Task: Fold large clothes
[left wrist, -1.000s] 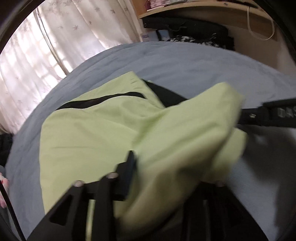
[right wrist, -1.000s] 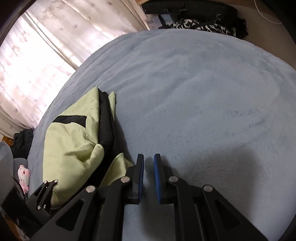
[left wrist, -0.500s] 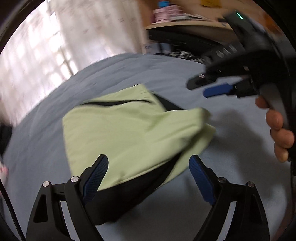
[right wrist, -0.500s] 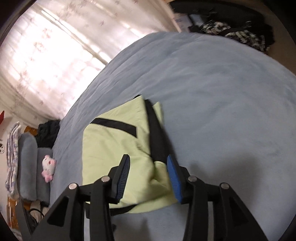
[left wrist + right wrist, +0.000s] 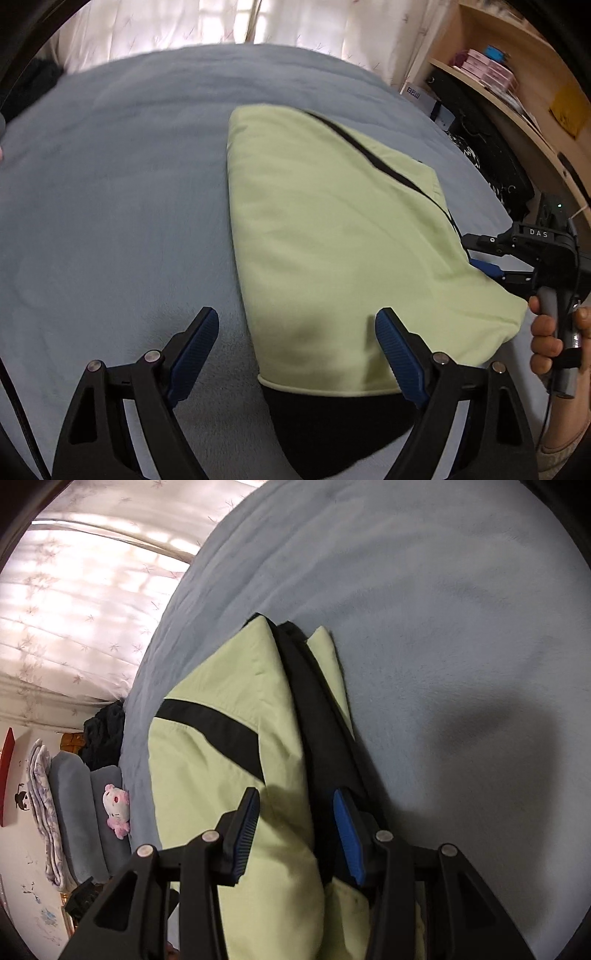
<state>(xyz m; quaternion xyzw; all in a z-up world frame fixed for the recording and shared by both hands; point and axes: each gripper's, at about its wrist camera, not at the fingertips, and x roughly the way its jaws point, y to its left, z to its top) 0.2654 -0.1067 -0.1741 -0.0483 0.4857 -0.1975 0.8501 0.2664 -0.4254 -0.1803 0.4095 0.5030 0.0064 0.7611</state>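
jacket [image 5: 332, 229] lies folded on bed [image 5: 110, 184]; left gripper [image 5: 295, 350] and right gripper [image 5: 295, 834] released, jaws recently widened, straddling fabric. press edges flat evenly.

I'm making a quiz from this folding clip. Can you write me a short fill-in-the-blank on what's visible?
1. The folded garment is light ____ with black trim.
2. It lies on a ____ blanket.
3. The left gripper has its jaws ____.
4. The plush toy beside the bed is ____.

Missing words: green; blue; open; pink
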